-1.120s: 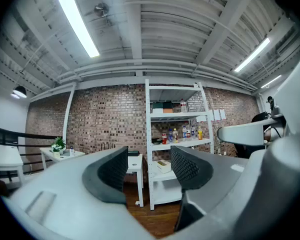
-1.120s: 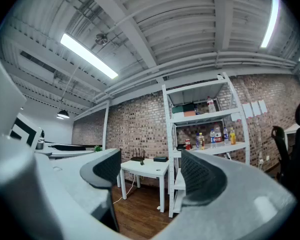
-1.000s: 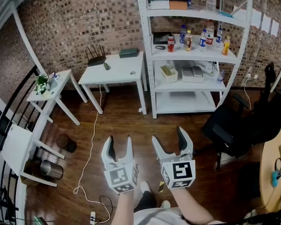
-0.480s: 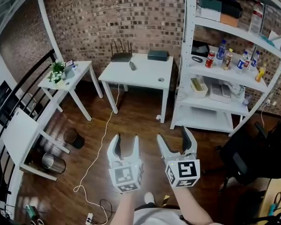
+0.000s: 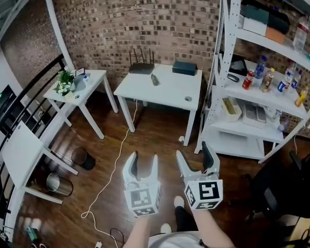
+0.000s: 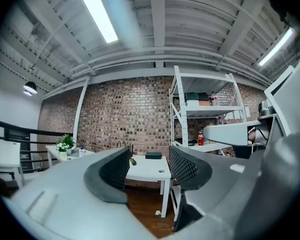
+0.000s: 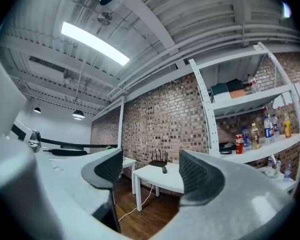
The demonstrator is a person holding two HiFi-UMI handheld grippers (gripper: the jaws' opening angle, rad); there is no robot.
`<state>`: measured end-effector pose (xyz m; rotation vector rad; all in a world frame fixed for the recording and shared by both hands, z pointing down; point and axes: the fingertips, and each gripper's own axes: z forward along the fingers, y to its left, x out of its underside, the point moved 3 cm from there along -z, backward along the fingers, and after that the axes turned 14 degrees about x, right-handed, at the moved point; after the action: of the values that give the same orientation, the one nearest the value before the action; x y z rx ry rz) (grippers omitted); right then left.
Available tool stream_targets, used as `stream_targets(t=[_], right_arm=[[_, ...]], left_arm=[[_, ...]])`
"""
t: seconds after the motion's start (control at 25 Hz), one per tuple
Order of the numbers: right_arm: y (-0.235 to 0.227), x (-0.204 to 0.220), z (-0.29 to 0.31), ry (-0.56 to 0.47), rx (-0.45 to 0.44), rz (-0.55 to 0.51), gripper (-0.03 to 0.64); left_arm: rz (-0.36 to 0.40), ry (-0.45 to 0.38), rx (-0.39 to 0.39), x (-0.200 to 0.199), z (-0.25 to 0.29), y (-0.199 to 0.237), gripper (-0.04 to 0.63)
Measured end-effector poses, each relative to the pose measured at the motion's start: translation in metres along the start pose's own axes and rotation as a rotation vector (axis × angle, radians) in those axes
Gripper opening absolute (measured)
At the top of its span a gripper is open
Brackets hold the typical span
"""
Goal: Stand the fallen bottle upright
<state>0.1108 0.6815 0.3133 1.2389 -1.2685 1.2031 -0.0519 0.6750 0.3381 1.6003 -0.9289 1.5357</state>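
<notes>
A small dark bottle [image 5: 154,79] lies on its side on the white table [image 5: 168,94] by the brick wall, and it shows far off in the left gripper view [image 6: 133,161] and the right gripper view [image 7: 164,170]. My left gripper [image 5: 143,160] and right gripper [image 5: 196,156] are held level over the wooden floor, well short of the table. Both point toward the table, the left gripper [image 6: 147,169] open and empty. The right gripper [image 7: 150,171] has its jaws closing slightly, with nothing between them.
A router [image 5: 141,66], a dark box [image 5: 184,67] and a small round object [image 5: 188,99] share the table. A white shelf rack [image 5: 225,87] with bottles stands right, a side table with a plant [image 5: 66,82] left. Bins [image 5: 84,158], a floor cable [image 5: 111,172] and a black chair [image 5: 287,192] surround me.
Both grippers have travelled forward toward the white table, which now sits nearer the middle of the head view. The shelf rack has slid to the right edge.
</notes>
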Motion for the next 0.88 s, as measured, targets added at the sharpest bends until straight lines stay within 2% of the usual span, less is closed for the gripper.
stream_targets(t=[0.28,0.48,0.72,0.88], right_arm=[[0.015,-0.004,0.101,-0.029,-0.096,0.009,0.334],[0.013,-0.013,0.17,-0.043,-0.151,0.011,0.333],[-0.009,-0.019,0.24,-0.055,-0.156,0.026,0.333],[-0.024,0.001,0.284,0.007,-0.151,0.049,0.33]], left_arm=[[0.02,-0.012,-0.085,-0.007,0.074,0.054,0.27],[0.028,-0.016,-0.117,-0.016,0.138,0.079,0.27],[0.039,-0.001,-0.152,-0.018,0.197,0.1,0.267],[0.029,0.024,-0.178,-0.009,0.229,0.117,0.265]])
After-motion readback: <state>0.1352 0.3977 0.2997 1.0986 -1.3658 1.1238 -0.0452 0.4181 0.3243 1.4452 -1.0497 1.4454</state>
